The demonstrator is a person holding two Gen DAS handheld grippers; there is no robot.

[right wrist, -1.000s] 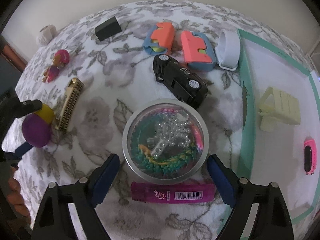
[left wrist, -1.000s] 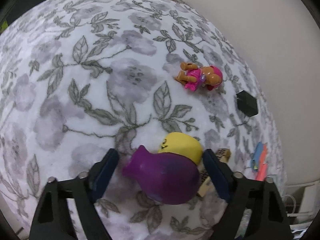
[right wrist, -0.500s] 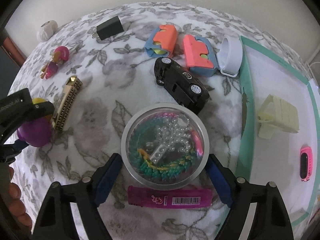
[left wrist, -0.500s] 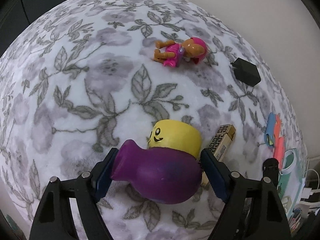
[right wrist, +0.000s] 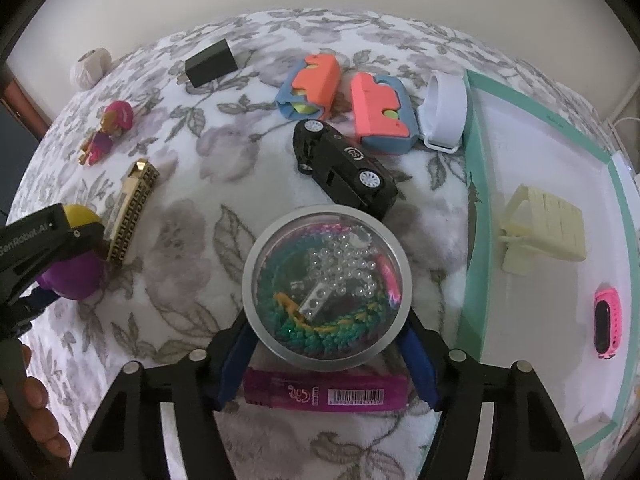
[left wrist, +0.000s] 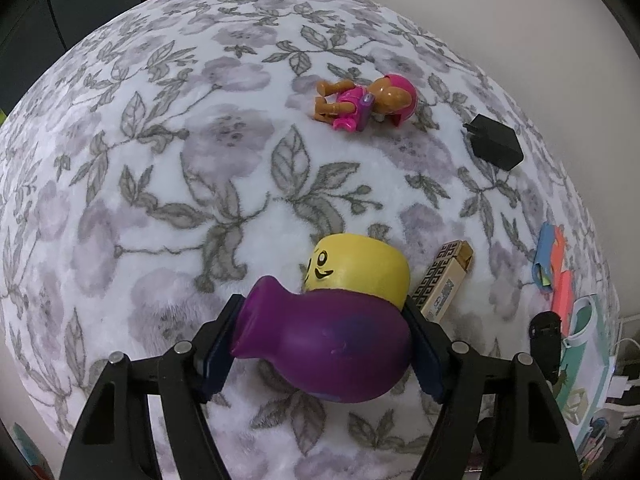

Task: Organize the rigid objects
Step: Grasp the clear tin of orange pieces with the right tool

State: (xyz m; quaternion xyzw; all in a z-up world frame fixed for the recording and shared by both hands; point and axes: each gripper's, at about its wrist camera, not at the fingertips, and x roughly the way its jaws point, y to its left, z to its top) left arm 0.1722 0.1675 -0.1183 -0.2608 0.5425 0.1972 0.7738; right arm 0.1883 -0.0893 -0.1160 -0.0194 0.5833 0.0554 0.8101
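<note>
The left gripper [left wrist: 324, 344] is low over the floral blanket [left wrist: 168, 168], its fingers pressed on the purple toy [left wrist: 332, 348]. The right gripper [right wrist: 326, 344] pinches the round bead box [right wrist: 326, 288], near the black car [right wrist: 344, 164].

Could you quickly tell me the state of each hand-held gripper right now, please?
Left hand-held gripper: closed on the purple and yellow toy figure.
Right hand-held gripper: closed on the round bead container.
</note>
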